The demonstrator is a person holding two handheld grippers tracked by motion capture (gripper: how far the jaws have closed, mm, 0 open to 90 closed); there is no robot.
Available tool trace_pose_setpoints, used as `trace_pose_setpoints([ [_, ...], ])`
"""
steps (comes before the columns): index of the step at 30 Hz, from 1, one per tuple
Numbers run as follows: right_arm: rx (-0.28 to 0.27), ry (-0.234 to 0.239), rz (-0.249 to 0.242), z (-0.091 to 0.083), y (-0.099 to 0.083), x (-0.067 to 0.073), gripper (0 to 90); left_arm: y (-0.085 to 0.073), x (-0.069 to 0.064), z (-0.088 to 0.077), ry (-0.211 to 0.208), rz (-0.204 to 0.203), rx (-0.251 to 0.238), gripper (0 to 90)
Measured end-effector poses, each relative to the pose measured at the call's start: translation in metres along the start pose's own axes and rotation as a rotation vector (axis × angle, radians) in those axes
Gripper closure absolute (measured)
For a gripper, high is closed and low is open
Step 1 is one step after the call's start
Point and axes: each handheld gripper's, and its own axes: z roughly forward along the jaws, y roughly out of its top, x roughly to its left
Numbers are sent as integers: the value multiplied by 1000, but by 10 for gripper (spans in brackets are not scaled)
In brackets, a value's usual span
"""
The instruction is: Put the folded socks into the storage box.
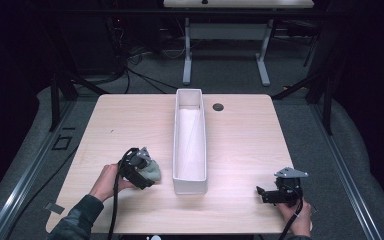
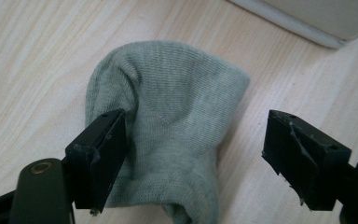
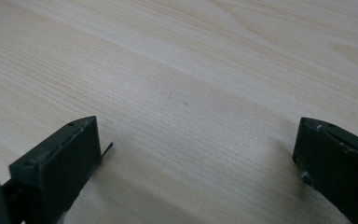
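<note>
Left gripper (image 2: 193, 154) jaws apart, grey-green sock (image 2: 168, 121) between them, touching one jaw; white bin (image 1: 190, 145) just beyond. Right gripper (image 3: 196, 168) agape over bare table (image 3: 177, 70).

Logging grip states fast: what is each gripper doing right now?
Left gripper: open around the grey-green sock, one jaw touching it, not clamped.
Right gripper: open, nothing between its jaws, over the table.

You'll find no writing, label, brand, number or sign that can be read anywhere here: the pale green sock (image 2: 168, 126), the white tray (image 1: 189, 145) and the wooden table (image 1: 240, 150) all show plain surfaces, and the black jaws in your two gripper views carry no markings you could make out
</note>
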Motion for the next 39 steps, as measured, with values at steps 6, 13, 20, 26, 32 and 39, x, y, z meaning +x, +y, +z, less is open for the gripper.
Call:
trace_pose_setpoints([
  [6, 0, -3, -2, 0, 0, 0, 4, 3, -1, 5, 56, 25, 33, 344],
  [13, 0, -3, -2, 0, 0, 0, 4, 2, 1, 8, 79, 2, 30, 487],
  [20, -1, -9, 3, 0, 0, 0, 3, -2, 7, 7, 89, -42, -8, 633],
  [26, -3, -11, 3, 2, 1, 0, 10, -2, 7, 6, 99, -44, -9, 658],
  [32, -13, -23, 15, 3, 3, 1, 38, -2, 6, 6, 111, -48, -11, 671],
  [39, -8, -20, 12, 4, 4, 1, 24, -1, 4, 4, 121, -39, -6, 674],
])
